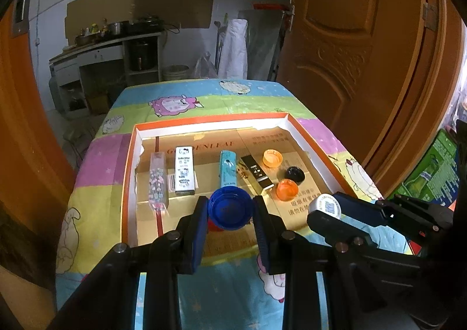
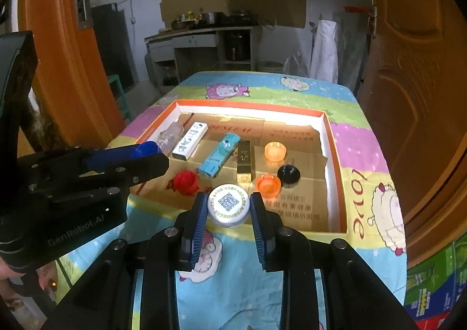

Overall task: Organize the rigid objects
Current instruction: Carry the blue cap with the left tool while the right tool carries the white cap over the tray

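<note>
Blue cap (image 1: 230, 208) in left gripper (image 1: 230, 210), white cap (image 2: 228, 205) in right gripper (image 2: 228, 209)

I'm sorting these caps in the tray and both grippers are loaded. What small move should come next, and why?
Probably carry the white cap in the right gripper forward over the tray and set it beside the orange cap and black cap. Caps already cluster there, with bare cardboard near them; the left gripper holds the blue cap.
</note>
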A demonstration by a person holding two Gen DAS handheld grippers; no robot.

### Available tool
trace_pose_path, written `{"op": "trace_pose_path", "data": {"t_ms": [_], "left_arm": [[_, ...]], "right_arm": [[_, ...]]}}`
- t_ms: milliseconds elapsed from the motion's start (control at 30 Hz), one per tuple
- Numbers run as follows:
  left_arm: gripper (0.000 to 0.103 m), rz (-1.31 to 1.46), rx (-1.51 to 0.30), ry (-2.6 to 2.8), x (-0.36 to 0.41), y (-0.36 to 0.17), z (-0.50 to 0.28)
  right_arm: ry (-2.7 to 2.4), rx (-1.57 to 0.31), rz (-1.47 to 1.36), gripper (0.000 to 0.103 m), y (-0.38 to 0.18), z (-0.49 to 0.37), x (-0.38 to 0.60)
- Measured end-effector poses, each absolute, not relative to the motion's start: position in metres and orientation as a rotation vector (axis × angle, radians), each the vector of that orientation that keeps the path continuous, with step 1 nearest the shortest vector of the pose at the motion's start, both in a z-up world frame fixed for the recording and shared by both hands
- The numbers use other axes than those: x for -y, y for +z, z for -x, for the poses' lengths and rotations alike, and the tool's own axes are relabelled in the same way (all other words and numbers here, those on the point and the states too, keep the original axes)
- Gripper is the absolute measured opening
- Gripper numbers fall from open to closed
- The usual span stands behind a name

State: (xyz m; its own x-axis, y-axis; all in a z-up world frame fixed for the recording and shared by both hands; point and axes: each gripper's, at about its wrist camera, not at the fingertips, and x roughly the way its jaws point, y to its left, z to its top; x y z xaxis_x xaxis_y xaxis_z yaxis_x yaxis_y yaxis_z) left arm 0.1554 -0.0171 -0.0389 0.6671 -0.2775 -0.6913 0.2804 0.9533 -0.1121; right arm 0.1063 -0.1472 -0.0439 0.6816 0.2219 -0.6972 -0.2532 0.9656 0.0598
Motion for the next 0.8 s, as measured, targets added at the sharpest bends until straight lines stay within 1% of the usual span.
{"op": "trace_pose_path", "data": {"t_ms": [800], "left_arm": [[0.031, 0.024, -0.794, -0.276, 0.011, -0.037, -0.21]], "right_arm": [[0.231, -0.762, 0.035, 0.031, -0.04, -0.164, 0.169]]}}
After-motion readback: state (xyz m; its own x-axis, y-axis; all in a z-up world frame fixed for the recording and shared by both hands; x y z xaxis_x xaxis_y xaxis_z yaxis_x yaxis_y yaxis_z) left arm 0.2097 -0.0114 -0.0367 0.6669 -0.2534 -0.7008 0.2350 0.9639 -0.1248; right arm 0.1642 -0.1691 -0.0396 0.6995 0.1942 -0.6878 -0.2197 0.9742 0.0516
